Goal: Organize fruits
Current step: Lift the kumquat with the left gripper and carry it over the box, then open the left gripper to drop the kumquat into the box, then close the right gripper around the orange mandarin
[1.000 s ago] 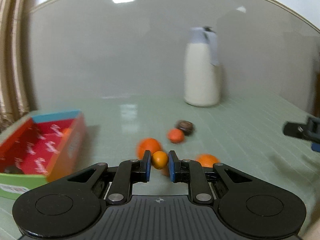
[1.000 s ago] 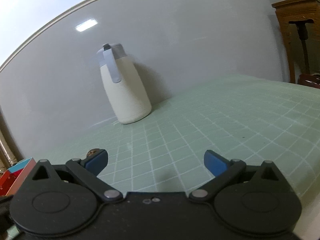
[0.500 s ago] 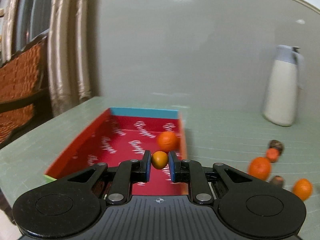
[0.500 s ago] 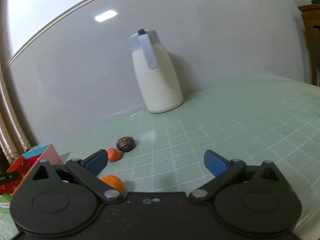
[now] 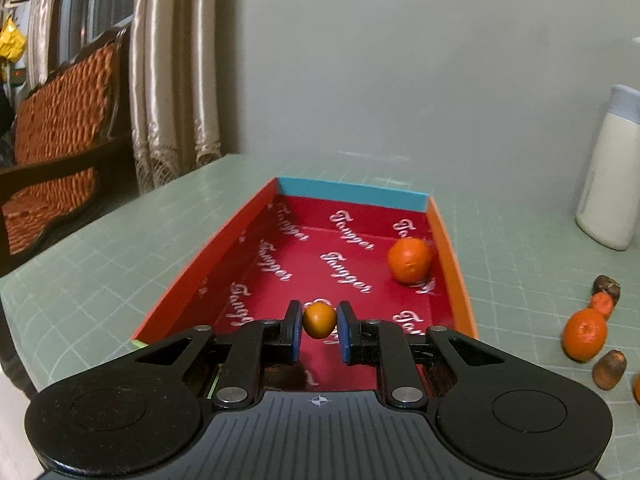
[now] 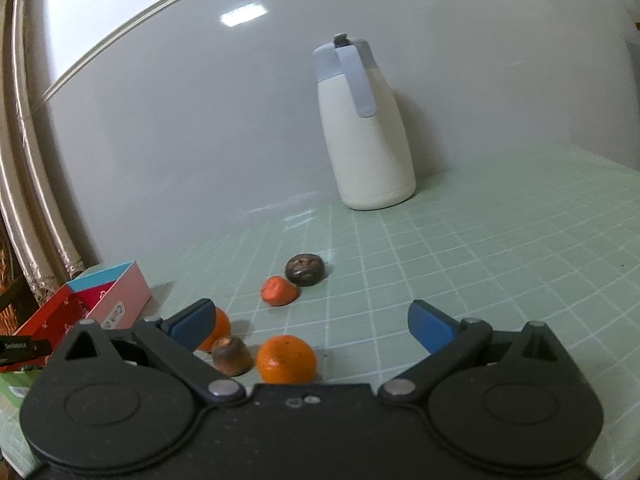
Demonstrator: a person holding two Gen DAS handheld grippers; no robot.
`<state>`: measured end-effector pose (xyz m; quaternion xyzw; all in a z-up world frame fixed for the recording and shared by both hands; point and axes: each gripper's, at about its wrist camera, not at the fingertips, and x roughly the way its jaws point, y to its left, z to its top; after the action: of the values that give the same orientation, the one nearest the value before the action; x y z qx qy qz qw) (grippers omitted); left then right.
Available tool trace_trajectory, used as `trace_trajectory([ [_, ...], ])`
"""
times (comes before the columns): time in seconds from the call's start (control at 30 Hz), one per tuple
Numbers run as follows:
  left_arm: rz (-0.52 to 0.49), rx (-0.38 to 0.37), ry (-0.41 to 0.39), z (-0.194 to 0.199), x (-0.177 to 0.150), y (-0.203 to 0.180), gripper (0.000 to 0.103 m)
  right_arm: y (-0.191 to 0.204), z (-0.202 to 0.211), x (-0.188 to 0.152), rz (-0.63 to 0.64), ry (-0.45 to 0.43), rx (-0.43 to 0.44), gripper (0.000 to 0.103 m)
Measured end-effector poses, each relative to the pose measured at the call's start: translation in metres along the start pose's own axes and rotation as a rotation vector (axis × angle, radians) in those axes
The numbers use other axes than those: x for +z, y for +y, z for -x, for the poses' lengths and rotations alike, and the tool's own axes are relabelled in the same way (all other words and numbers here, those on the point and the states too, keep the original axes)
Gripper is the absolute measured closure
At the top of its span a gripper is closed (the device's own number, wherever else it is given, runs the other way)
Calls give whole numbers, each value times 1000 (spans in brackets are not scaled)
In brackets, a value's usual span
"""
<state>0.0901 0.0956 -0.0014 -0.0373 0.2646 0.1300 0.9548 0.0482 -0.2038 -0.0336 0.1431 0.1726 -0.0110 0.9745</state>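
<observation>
Orange and small, a round fruit (image 5: 319, 319) sits pinched between the blue pads of my left gripper (image 5: 319, 326), which I hold over the near end of the red box (image 5: 256, 236). Inside that box, whose floor carries white script lettering and whose far wall is blue, one mandarin (image 5: 409, 260) lies close to the right wall. Outside the box to the right, on the pale green gridded table (image 5: 120, 248), I see another mandarin (image 5: 585, 334), a small reddish-orange fruit (image 5: 601, 304) just behind it, a dark brown round piece (image 5: 608, 286) touching that one, and a brown cone-shaped piece (image 5: 609, 369) nearer to me. My right gripper (image 6: 312, 322) stands wide with nothing between its jaws, held above the table near this loose group: from its camera an orange fruit (image 6: 285, 360) lies just ahead of the gripper body, the brown cone-shaped piece beside it on the left, and a further orange fruit (image 6: 218, 330) partly hidden behind the left finger. Farther back a cream jug (image 6: 366, 132) with a grey-blue lid and handle stands upright against the grey wall. Beyond the table's left edge hang beige curtains (image 5: 172, 76), with a wooden seat with orange cushions (image 5: 60, 128) beside them.
</observation>
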Motion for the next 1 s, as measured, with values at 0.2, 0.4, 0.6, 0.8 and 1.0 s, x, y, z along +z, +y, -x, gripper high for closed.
trace_trajectory([
  [0.2, 25, 5, 6, 2, -1, 11, 84, 10, -7, -3, 15, 24, 15, 0],
  [0.4, 49, 10, -3, 6, -1, 24, 84, 23, -12, -8, 57, 40, 29, 0],
  [0.6, 67, 19, -24, 13, 1, 39, 84, 25, -20, -10, 55, 69, 4, 4],
  [0.8, 69, 40, -43, 20, -2, 53, 83, 23, -30, -12, 42, 115, -14, 23],
  [1.0, 63, 31, -60, 27, -5, 65, 80, 26, -39, -17, 55, 172, -21, 57],
])
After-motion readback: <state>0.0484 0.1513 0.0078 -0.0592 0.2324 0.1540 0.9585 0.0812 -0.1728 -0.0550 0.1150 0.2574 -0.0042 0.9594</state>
